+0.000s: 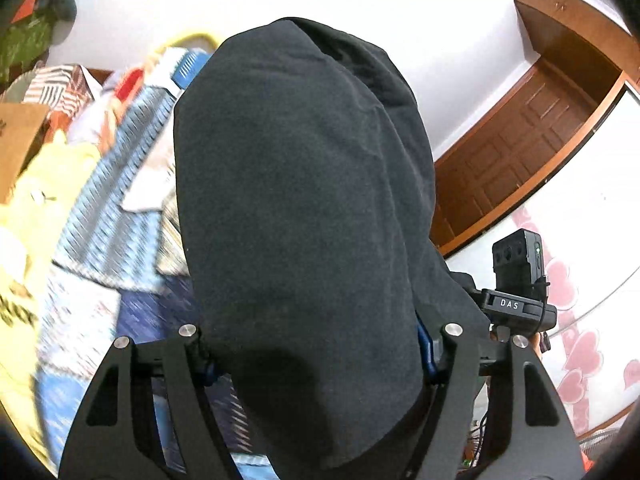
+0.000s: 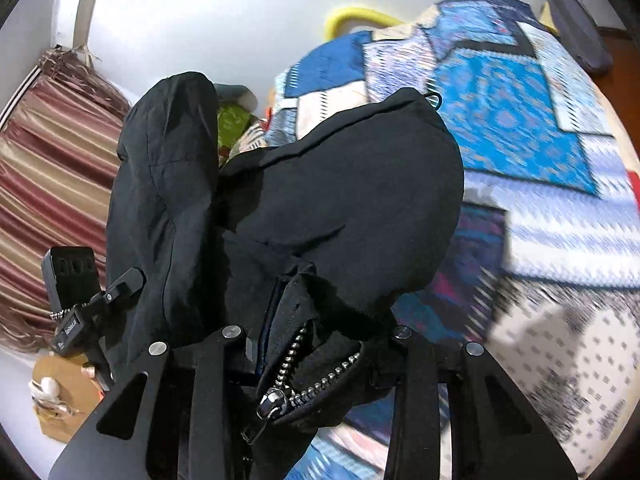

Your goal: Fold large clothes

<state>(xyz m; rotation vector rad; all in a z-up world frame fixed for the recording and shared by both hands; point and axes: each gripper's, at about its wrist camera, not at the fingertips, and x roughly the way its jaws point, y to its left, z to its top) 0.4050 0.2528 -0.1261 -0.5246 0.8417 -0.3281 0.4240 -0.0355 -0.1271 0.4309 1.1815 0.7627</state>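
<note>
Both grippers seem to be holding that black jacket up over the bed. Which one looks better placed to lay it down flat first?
Probably the right gripper: the patchwork bedspread lies open before it, and it grips the black jacket near the zipper. The left gripper sees mostly jacket.

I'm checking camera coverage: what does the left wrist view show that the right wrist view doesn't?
Only the left wrist view shows the brown wooden door and heart-patterned curtain. Only the right wrist view shows the garment's metal zipper and the striped curtain. Both show the black garment draped over a hand-held gripper, above the blue patterned bedspread.
</note>
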